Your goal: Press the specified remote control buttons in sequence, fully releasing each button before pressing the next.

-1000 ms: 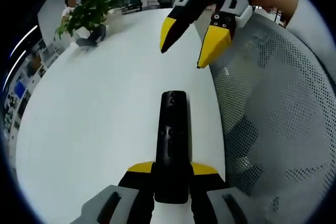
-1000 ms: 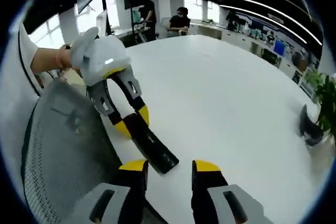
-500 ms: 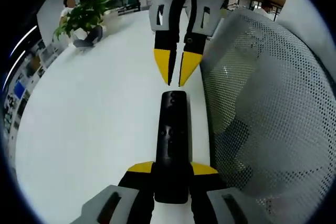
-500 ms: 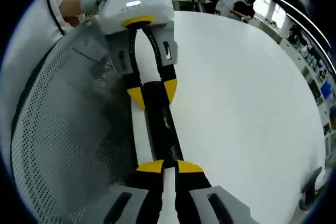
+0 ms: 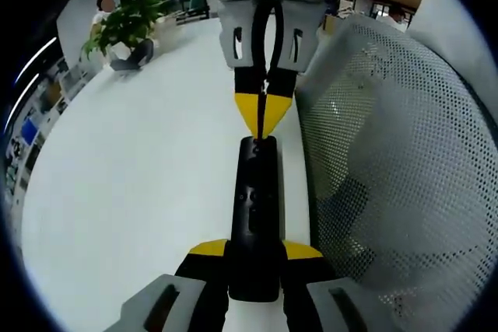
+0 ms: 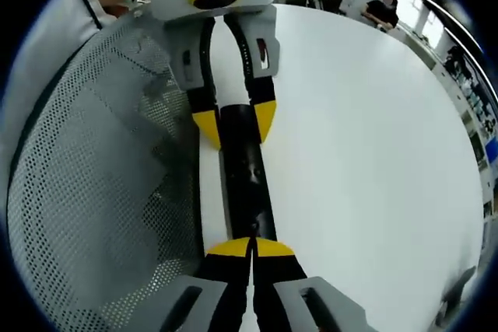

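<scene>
A slim black remote control [image 5: 255, 207] points away from me over the white table [image 5: 140, 184]. My left gripper [image 5: 255, 249] is shut on its near end, one yellow pad on each side. My right gripper [image 5: 263, 120] comes down from the top of the left gripper view, its jaws pressed together, and its yellow tips touch the remote's far end. In the right gripper view the same remote [image 6: 247, 180] runs from my shut right gripper [image 6: 250, 245] up to the left gripper [image 6: 235, 124], which clamps it. The button under the tips is hidden.
A grey mesh chair back [image 5: 389, 161] stands close beside the remote, also seen as the mesh chair back [image 6: 101, 161] in the right gripper view. A potted plant [image 5: 128, 21] stands at the table's far end. Seated people [image 6: 381, 9] are far behind.
The right gripper swung over the remote, closed its open jaws, and came down until its tips met the remote's far end. The left gripper has kept its hold.
</scene>
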The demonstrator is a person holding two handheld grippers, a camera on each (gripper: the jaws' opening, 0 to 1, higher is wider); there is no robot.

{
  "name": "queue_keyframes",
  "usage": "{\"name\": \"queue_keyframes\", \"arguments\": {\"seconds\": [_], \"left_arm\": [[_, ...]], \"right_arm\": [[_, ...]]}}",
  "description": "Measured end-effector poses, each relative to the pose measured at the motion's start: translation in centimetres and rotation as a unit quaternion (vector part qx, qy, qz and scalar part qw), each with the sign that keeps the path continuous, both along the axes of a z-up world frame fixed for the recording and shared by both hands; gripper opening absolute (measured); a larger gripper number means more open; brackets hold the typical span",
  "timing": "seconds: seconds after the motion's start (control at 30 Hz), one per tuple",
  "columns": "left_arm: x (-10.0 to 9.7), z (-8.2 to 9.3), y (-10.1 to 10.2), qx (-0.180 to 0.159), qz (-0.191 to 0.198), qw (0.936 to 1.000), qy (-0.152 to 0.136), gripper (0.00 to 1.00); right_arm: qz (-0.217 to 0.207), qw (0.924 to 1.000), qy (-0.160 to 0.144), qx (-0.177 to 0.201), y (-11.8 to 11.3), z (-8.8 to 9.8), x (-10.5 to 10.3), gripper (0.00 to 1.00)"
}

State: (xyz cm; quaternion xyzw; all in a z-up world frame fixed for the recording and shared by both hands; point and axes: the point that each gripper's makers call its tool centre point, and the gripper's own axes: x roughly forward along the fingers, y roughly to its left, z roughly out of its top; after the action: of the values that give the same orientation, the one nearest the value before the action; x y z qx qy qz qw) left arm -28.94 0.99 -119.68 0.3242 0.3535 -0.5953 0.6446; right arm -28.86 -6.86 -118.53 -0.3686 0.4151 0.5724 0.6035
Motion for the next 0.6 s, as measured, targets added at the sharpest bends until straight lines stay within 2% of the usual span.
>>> {"name": "queue_keyframes", "arguments": {"seconds": [0.2,0.37,0.47,0.6], "left_arm": [[0.03,0.0,-0.02,-0.002,-0.002,1.0,0.0,0.24],[0.04,0.0,-0.05,-0.004,-0.005,1.0,0.001,0.24],[0.01,-0.01,-0.07,-0.004,-0.005,1.0,0.002,0.24],[0.02,0.0,-0.1,-0.008,-0.009,0.9999,0.002,0.24]], "right_arm": [[-0.009,1.0,0.0,0.001,0.03,-0.17,0.15,0.0],[0.003,0.9998,-0.014,-0.013,0.13,-0.42,0.17,0.0],[-0.051,0.9986,0.004,-0.014,0.03,-0.31,0.27,0.0],[-0.085,0.9963,0.013,0.008,0.14,-0.32,0.61,0.0]]}}
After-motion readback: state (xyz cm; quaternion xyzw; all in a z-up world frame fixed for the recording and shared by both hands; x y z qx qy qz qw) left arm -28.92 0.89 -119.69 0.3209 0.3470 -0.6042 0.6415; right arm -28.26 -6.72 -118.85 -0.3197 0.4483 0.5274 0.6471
